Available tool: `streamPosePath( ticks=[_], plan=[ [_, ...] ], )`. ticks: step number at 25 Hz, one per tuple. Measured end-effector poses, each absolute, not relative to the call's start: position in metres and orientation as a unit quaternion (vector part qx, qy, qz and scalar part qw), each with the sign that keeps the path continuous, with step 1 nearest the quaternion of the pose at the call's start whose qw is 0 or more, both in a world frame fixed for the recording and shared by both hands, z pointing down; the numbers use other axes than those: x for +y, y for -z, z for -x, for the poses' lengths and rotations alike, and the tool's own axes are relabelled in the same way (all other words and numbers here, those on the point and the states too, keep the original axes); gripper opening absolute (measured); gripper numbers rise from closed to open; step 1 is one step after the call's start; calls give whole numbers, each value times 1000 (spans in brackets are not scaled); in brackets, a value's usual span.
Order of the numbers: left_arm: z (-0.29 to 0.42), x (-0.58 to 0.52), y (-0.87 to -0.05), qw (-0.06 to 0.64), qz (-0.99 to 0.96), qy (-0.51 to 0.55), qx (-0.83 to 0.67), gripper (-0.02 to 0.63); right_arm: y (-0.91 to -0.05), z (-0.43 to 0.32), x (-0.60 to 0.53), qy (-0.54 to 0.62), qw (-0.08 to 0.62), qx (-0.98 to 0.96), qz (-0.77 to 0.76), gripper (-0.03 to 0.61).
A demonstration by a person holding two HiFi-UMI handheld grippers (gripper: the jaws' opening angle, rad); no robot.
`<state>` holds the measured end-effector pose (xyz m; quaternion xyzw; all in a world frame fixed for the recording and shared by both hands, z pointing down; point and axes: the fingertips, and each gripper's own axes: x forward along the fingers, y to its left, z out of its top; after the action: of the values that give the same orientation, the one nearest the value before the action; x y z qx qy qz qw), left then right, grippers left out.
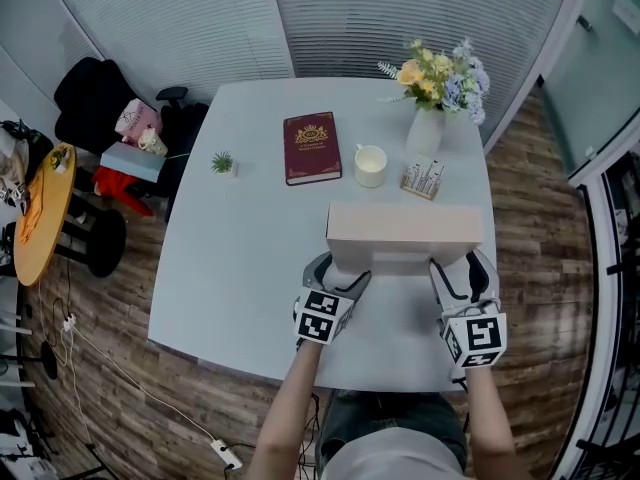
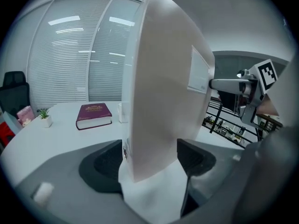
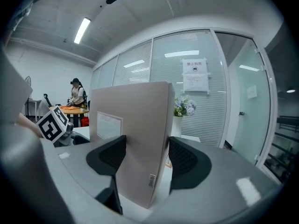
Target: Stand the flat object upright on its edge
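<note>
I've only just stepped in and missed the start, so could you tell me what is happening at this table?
A person works at a white table with a two-jaw tool in each hand. The left tool and the right tool each clamp one end of a flat beige box, holding it upright on its long edge near the table's front. A red book, a cup and a vase of flowers sit behind it, untouched.

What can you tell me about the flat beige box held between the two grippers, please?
The flat box is a plain beige, cardboard-looking slab with a pale rectangular label on one broad face. It stands upright, long edge down, at the near side of the white table, the left gripper shut on one end and the right gripper on the other.
</note>
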<state>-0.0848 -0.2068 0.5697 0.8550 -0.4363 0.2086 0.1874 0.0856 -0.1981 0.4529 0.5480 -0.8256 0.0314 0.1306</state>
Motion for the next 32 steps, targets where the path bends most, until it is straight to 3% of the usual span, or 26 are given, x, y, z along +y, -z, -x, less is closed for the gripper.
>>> streamPosePath(
  ticks=[7,10,19,24,32],
  plan=[
    [86,-192,-565,196,-851,-192,-447,367,-451,-86,-194,-24,137,-819,-557,323],
    [92,-186,-562,198,-847,-184,-457,367,-449,-85,-191,-23,134,-817,-560,368],
    [105,-172,-533,186,-847,-149,-475,367,-443,-87,-181,-21,126,-805,-579,423],
    [116,-170,-493,160,-846,-100,-498,365,-428,-90,-177,-16,106,-793,-599,422],
    [132,-168,-417,107,-847,-25,-519,315,-396,-94,-164,-2,66,-777,-626,345]
  ],
)
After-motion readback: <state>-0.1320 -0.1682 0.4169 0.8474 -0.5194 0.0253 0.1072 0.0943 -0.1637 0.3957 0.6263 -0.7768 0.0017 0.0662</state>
